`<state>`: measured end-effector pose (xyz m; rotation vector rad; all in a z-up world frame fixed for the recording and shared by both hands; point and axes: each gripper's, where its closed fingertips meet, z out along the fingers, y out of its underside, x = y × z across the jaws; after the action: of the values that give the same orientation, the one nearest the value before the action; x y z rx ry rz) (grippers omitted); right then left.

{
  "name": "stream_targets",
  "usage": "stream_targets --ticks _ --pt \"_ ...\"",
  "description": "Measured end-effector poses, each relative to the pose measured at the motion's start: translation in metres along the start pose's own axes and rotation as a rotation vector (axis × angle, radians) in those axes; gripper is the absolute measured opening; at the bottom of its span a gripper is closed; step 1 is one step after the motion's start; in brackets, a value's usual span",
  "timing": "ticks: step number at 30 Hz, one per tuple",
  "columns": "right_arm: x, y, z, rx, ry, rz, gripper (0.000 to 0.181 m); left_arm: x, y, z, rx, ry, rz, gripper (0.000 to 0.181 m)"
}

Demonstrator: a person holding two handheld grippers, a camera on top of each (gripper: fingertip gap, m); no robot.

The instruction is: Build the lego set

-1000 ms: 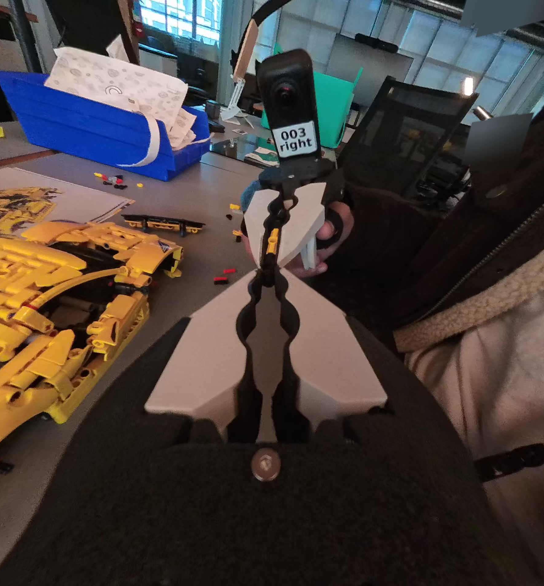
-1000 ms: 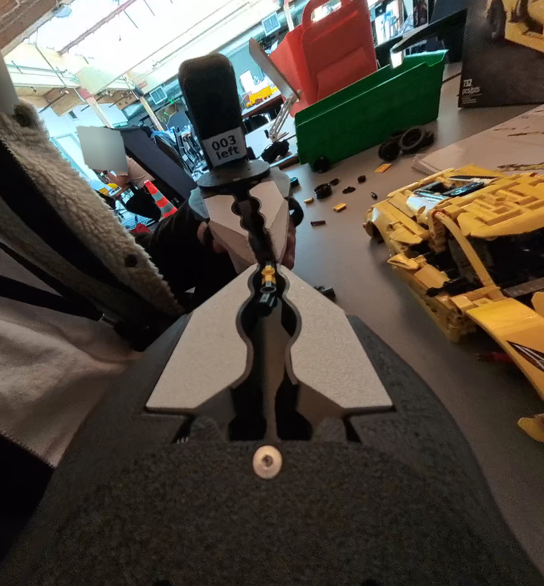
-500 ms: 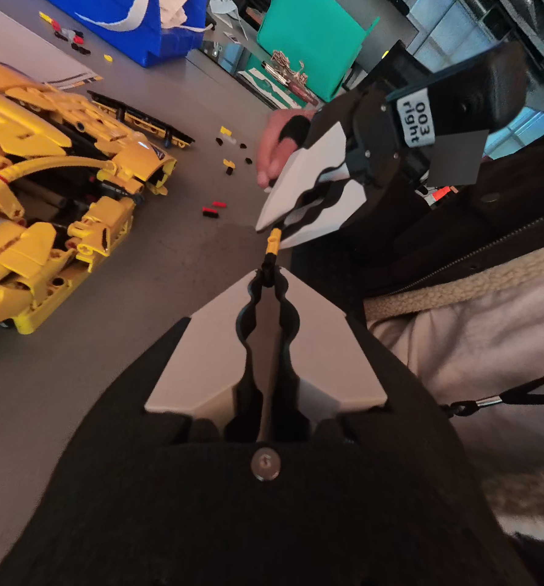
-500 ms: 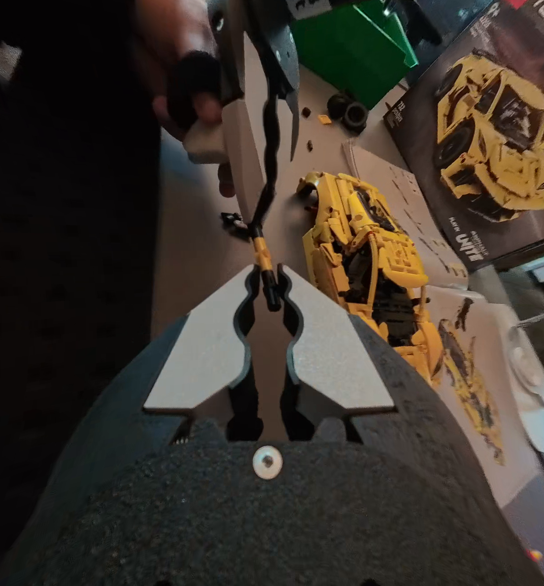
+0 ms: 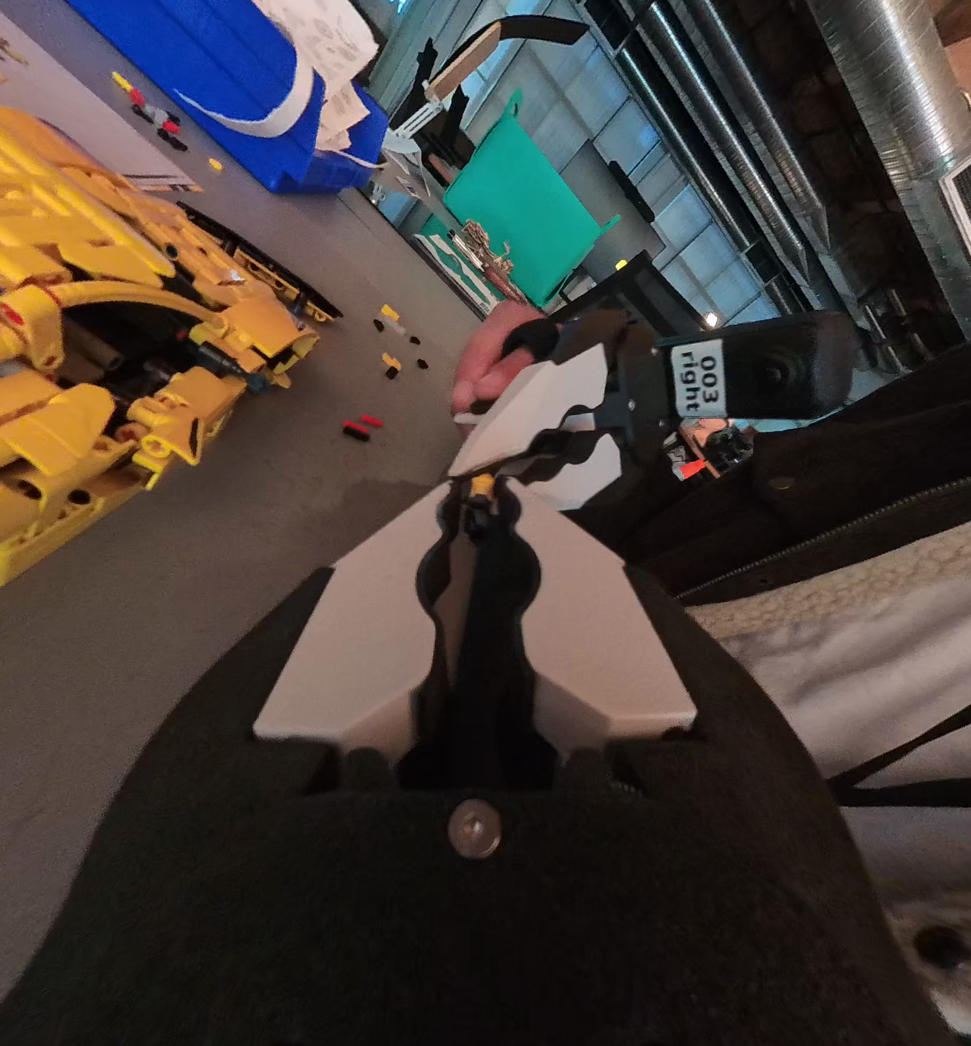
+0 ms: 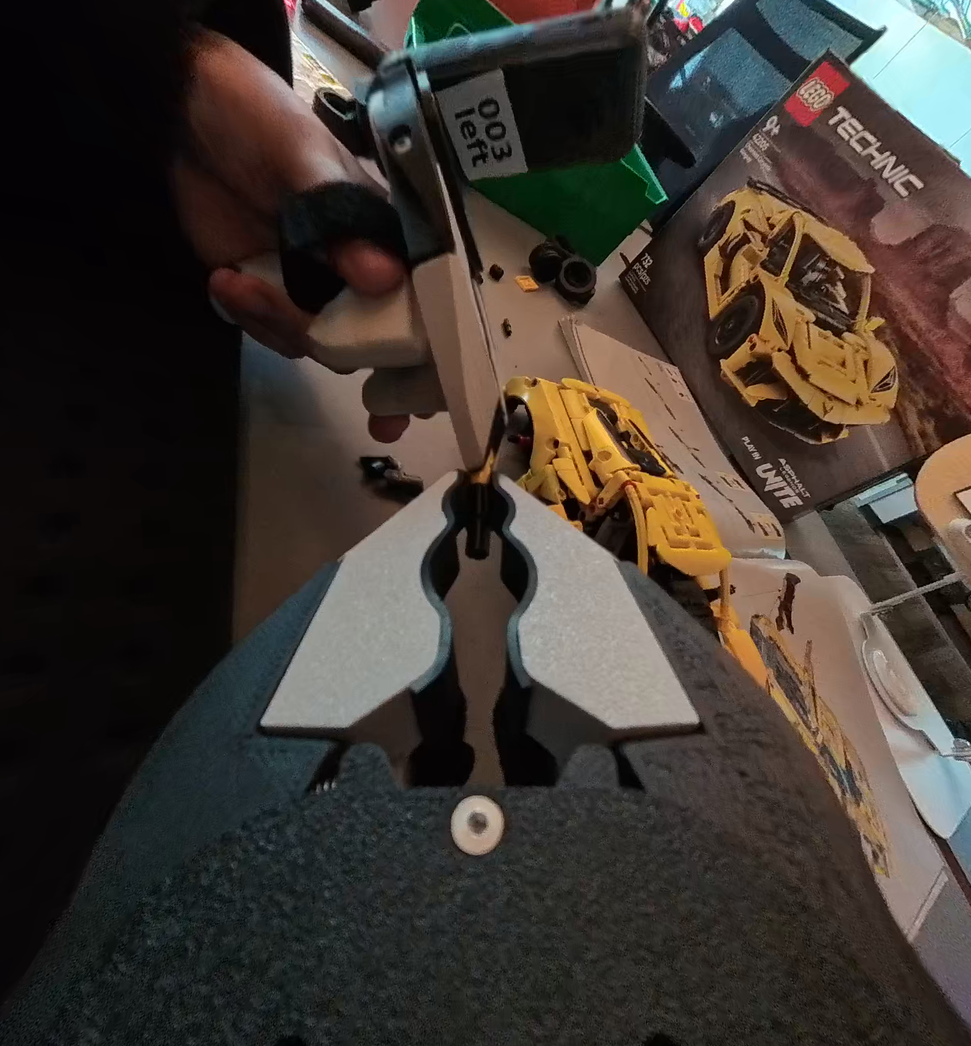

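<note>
Left wrist view: the left claw [image 5: 478, 491] sits at centre with its fingers drawn together, tips nearly meeting, pinching a small yellow-and-black pin piece [image 5: 480, 493]. The right claw [image 5: 520, 458] comes in from 2 o'clock, its tips meeting the same piece from the far side; a hand [image 5: 492, 362] grips its handle at 12 o'clock. The partly built yellow car [image 5: 92, 362] lies on the grey surface [image 5: 160, 594] at 9 to 10 o'clock, well apart from both claws. Loose red and black pins [image 5: 360, 425] lie between the car and the claws. A blue bin [image 5: 234, 85] stands at 11 o'clock and a green bin [image 5: 523, 209] at 12 o'clock.

Right wrist view: the right claw [image 6: 476, 482] is narrowly parted, its tips closed about the black end of the pin piece [image 6: 477, 523], which runs back between the fingers. The left claw [image 6: 486, 453] descends from 12 o'clock, fingers together on the piece's upper end, held by a hand [image 6: 302, 271] at 11 o'clock. The yellow car [image 6: 602, 481] lies at 1 to 3 o'clock over an instruction booklet [image 6: 642, 385]. The set's box [image 6: 811, 317] stands at 2 o'clock, and black tyres [image 6: 565, 271] lie near a green bin [image 6: 562, 198] at 1 o'clock.
</note>
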<state>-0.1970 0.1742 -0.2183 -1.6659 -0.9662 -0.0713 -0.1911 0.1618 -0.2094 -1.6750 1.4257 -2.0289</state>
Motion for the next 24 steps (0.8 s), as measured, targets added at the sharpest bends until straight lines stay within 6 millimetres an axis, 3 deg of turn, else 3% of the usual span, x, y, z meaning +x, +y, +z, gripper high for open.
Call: stream_targets --ticks 4,7,12,19,24 --pt "0.003 0.001 -0.002 0.008 0.016 0.091 0.01 -0.001 -0.002 -0.002 0.011 0.001 -0.015 0.007" --pt "0.006 0.006 -0.008 0.008 -0.006 0.184 0.023 -0.003 -0.007 -0.007 0.047 0.014 -0.047 0.006" --pt "0.008 0.004 -0.012 0.002 0.027 0.102 0.01 -0.003 -0.005 -0.005 0.028 0.0 -0.031 0.006" --pt "0.009 0.007 -0.014 -0.009 0.038 0.079 0.016 0.0 -0.008 -0.008 0.049 0.025 -0.037 0.007" --pt "0.008 0.006 -0.015 -0.002 0.023 0.09 0.007 0.003 -0.008 -0.006 0.049 0.036 -0.024 0.007"
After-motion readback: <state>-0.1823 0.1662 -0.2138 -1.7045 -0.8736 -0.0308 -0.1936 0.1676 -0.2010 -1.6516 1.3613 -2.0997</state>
